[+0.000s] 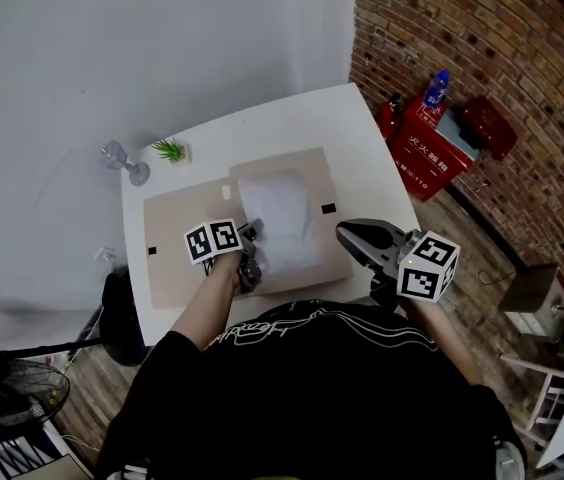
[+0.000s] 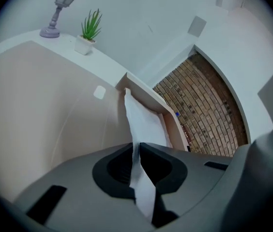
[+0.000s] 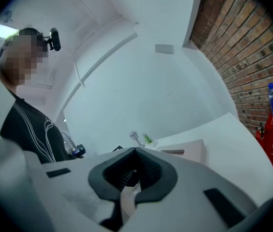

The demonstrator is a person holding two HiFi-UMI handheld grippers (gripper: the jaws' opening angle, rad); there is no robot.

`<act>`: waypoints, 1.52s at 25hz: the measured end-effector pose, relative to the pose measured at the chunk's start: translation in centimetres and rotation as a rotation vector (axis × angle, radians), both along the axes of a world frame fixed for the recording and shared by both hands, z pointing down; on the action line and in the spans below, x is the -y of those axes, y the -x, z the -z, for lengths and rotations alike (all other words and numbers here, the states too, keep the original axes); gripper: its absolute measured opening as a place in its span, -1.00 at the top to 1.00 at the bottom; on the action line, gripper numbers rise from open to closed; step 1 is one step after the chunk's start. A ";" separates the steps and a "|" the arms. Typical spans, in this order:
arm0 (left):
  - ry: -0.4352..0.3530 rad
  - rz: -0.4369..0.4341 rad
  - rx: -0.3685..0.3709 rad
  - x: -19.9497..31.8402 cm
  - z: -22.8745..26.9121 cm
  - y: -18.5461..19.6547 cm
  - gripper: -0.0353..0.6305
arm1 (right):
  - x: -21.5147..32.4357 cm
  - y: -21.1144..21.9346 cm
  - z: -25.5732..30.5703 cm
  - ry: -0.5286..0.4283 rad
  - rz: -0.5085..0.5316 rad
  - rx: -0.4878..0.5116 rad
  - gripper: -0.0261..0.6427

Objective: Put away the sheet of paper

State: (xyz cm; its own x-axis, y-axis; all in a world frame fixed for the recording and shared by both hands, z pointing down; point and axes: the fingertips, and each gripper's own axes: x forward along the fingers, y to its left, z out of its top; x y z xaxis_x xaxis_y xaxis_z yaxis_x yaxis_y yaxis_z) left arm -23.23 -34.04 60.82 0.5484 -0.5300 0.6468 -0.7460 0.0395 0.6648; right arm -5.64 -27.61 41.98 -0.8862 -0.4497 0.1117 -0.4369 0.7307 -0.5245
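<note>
Head view: overhead, steep down, mid-range, whole table (image 1: 362,138) in frame.
Left gripper view: v. close, low over folder (image 2: 44,110), facing plant (image 2: 90,28), lamp (image 2: 59,6), brick wall (image 2: 204,115).
Right gripper view: at table edge, approx level, facing white wall (image 3: 141,81).
Shared, all 3: table, folder, plant, lamp.

Thin, matt white sheet of paper (image 1: 284,218) on a matt tan cardboard folder (image 1: 177,238); the table (image 1: 292,118) is smooth white. Rough red brick wall (image 1: 482,48) at 2 o'clock, wood-plank floor (image 1: 467,230) at 4 o'clock. The left gripper (image 2: 137,164) is matt grey plastic with ribbed black pads.
</note>
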 end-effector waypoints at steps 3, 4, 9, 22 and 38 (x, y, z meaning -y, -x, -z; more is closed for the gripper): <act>0.001 -0.003 0.029 -0.2 0.2 0.1 0.38 | -0.3 -0.2 0.0 -0.011 -0.012 -0.008 0.92; -0.003 0.001 0.041 -0.3 0.4 0.3 0.32 | -0.5 -0.3 0.0 -0.013 -0.017 -0.008 0.92; -0.093 0.019 0.143 -0.5 1.8 1.9 0.07 | -1.3 -1.4 -0.6 -0.024 -0.042 -0.025 0.92; -0.553 -0.285 0.101 -5.0 15.7 -3.3 0.40 | -2.5 -1.6 0.6 -0.065 -0.067 0.009 0.92; -0.740 -0.451 0.004 -9.1 22.6 -7.0 0.78 | -3.3 0.7 4.8 -0.163 0.004 0.076 0.92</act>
